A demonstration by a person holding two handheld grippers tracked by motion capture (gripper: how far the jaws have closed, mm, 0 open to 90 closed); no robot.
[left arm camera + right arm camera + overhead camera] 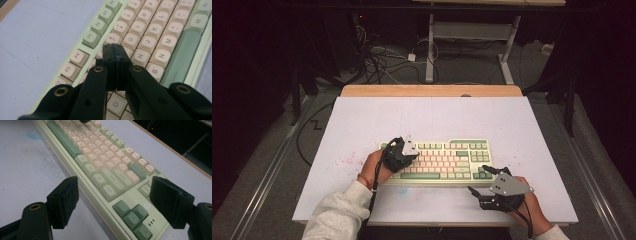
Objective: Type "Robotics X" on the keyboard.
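Keyboard (439, 161), left tongs (115, 51) closed above its keys, right tongs (113, 202) spread beside it

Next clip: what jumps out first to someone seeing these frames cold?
The pastel green-and-cream keyboard near the front middle of the white table. The left gripper, jaws shut together, pokes down among its left-hand keys near the number row. The right gripper waits wide open off the keyboard's right end, by the arrow keys.
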